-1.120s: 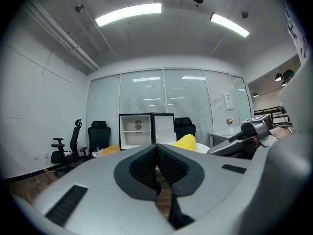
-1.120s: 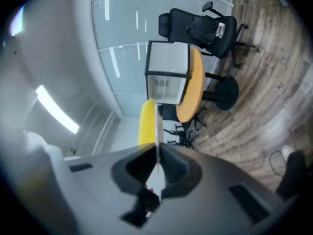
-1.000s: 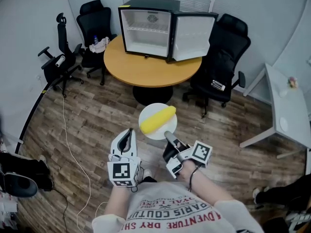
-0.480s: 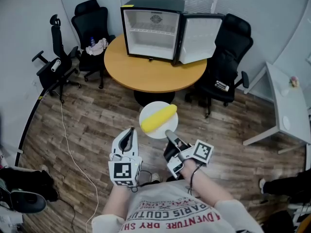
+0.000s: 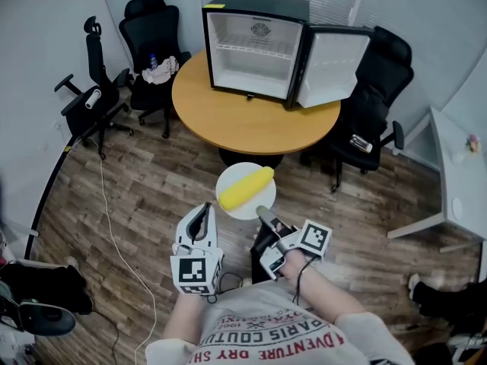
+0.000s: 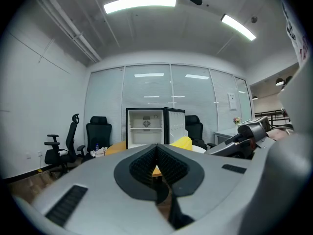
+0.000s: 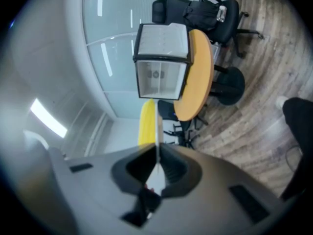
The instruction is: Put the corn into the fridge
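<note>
A: Where is the corn (image 5: 245, 187) relative to the right claw (image 5: 262, 212)?

B: It lies on a white plate (image 5: 257, 203), just beyond the claw's tips. The right claw pinches the near rim of this plate, and the plate hangs in the air over the wood floor (image 5: 152, 188). In the right gripper view the rim shows as a thin line between the jaws, with the yellow cob above it.

A: And the left claw (image 5: 202, 217)?

B: Its jaws are pressed together with nothing between them. It is beside the plate, on the left, not touching it.

A: How many things does one count?

B: One corn, one plate, one fridge (image 5: 255, 48), two claws, and three black chairs (image 5: 152, 36) in the head view.

A: What is around?

B: The fridge stands on a round wooden surface (image 5: 243, 120), well apart from the plate, with its door (image 5: 329, 67) swung open to the right. The near edge of the surface is between the plate and the fridge. One chair seat carries a cloth (image 5: 161, 68). A white desk (image 5: 456, 166) is at the right, and a cable (image 5: 114, 226) runs over the floor at the left.
</note>
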`<state>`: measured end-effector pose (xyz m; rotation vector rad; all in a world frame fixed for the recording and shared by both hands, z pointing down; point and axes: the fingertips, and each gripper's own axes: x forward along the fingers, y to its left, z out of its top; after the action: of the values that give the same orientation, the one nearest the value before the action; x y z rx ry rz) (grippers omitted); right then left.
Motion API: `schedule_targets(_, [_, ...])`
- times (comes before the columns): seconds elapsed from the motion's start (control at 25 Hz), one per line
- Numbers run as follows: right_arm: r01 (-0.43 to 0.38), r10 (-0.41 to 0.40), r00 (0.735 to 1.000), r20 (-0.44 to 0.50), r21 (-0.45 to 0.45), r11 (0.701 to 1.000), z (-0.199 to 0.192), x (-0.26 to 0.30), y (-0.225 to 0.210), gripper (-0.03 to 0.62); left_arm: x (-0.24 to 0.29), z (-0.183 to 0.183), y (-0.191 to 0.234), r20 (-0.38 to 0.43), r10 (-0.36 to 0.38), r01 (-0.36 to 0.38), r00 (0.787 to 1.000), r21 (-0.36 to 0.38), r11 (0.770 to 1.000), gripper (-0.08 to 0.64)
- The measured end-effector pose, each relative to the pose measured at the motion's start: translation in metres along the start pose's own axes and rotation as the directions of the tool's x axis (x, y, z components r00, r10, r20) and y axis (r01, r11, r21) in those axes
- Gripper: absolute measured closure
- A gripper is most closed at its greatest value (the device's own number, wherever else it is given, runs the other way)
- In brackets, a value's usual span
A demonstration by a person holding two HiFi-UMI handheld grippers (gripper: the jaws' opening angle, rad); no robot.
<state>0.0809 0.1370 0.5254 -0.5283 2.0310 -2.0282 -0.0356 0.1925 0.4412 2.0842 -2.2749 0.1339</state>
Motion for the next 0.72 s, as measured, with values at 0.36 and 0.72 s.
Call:
schedule_targets(0.36, [-0.013,0.012,0.997,-0.073,-0.006,1.0,0.061,0.087,0.012,0.55,0.079,0.015,0.043,0.011,0.083,-0.084,0.996,0.01,0.996,0.531])
schedule_targets(0.72, [-0.026,0.02,0.991,-0.132,-0.044,0.999,0.169,0.172,0.031,0.549,0.202,0.034,0.067,0.023,0.157,-0.157,0.987,-0.019,0.987,0.531])
